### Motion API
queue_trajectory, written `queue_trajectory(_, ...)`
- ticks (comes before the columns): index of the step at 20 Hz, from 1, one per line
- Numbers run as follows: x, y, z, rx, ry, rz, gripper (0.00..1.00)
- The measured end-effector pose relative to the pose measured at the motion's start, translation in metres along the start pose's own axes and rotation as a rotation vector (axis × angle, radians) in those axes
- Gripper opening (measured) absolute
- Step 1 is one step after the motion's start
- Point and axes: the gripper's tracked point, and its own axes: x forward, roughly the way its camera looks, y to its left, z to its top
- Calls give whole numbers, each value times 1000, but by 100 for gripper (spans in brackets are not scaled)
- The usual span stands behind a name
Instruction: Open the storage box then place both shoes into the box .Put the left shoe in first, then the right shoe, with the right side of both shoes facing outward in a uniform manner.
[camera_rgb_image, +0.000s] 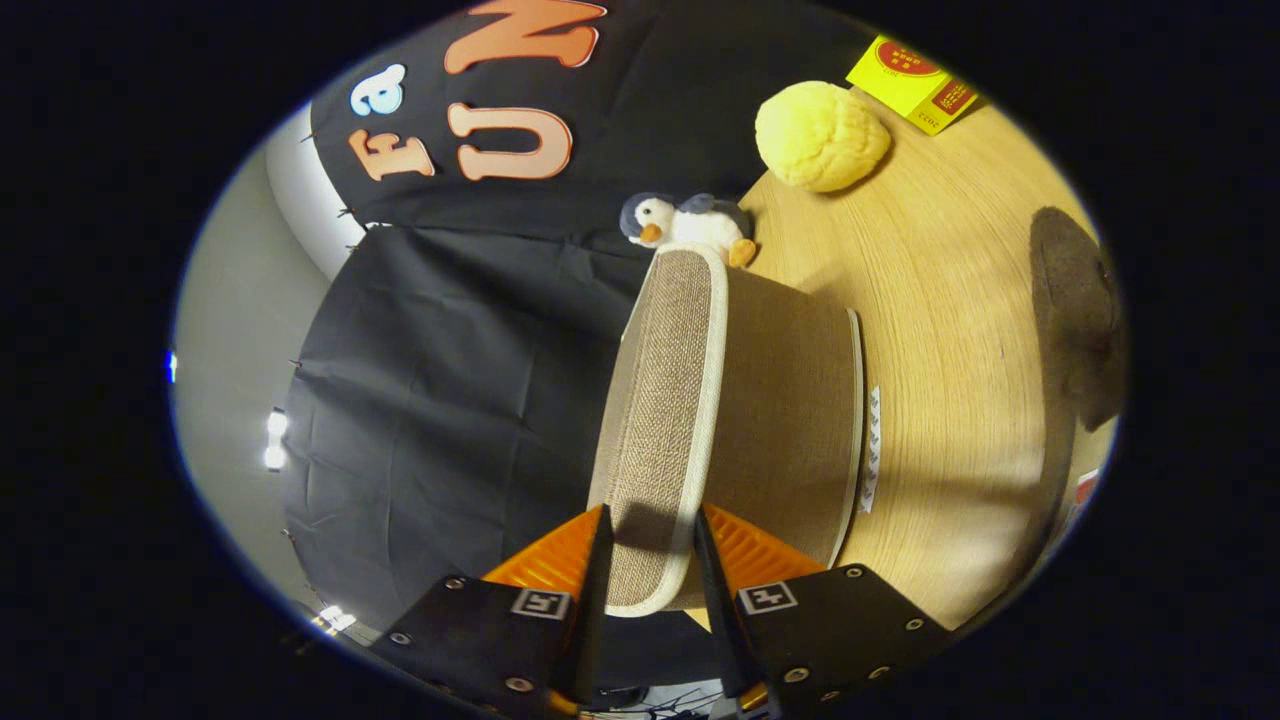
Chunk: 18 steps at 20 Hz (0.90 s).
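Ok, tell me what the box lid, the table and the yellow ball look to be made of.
Box lid, clamped between the tool fingers: coarse woven fabric, linen or burlap by its visible weave, with pale cloth trim. Table: light wood or wood-look laminate, matte, with grain lines. Yellow ball: soft plush or fuzzy foam, judging by its nubbly surface.

Looks like a staged recording booth, not a real home: black cloth wall (440, 400) hung beyond the fingers, wooden table (950, 330) off to their right, props like a penguin plush (685, 225) up ahead.
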Motion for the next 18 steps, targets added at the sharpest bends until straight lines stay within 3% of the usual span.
queue_trajectory(3,-11,30,11,35,-40,100,40)
queue_trajectory(4,-15,41,17,29,-74,125,33)
queue_trajectory(6,-13,57,22,19,-88,148,29)
queue_trajectory(10,3,75,21,-44,-78,116,26)
queue_trajectory(18,48,154,-6,-122,-36,167,26)
